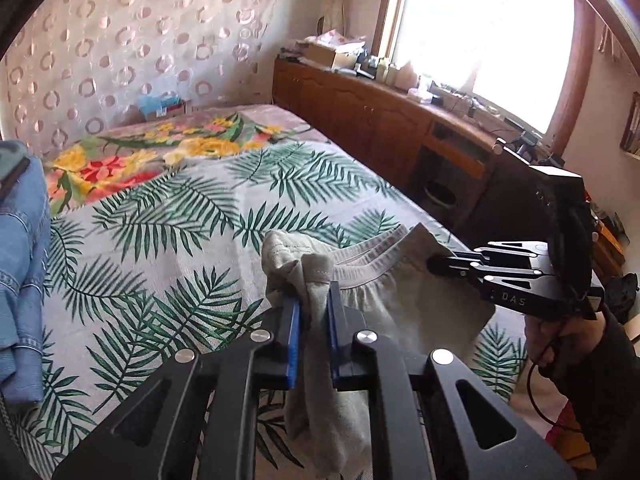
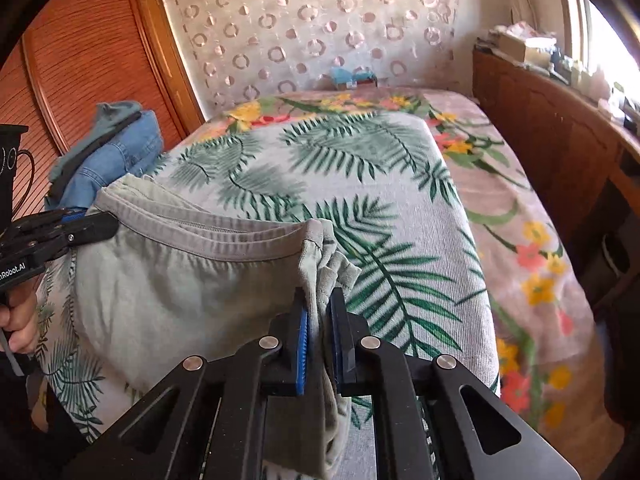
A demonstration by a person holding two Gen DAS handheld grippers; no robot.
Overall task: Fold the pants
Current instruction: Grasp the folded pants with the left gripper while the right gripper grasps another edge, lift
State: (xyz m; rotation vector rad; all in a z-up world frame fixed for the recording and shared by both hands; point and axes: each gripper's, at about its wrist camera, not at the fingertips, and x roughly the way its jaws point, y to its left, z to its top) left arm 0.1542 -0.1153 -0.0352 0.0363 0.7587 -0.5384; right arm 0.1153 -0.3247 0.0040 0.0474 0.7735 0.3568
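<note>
Left gripper [image 1: 314, 308] and right gripper [image 2: 320, 320] fingers each pinch one waistband end of grey pants [image 2: 180, 288], stretched crosswise above the bed [image 2: 360, 168].

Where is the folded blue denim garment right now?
The folded blue denim garment lies at the left edge of the palm-leaf bedspread. In the right wrist view it sits before the wooden slatted door, beyond the held grey pants.
</note>
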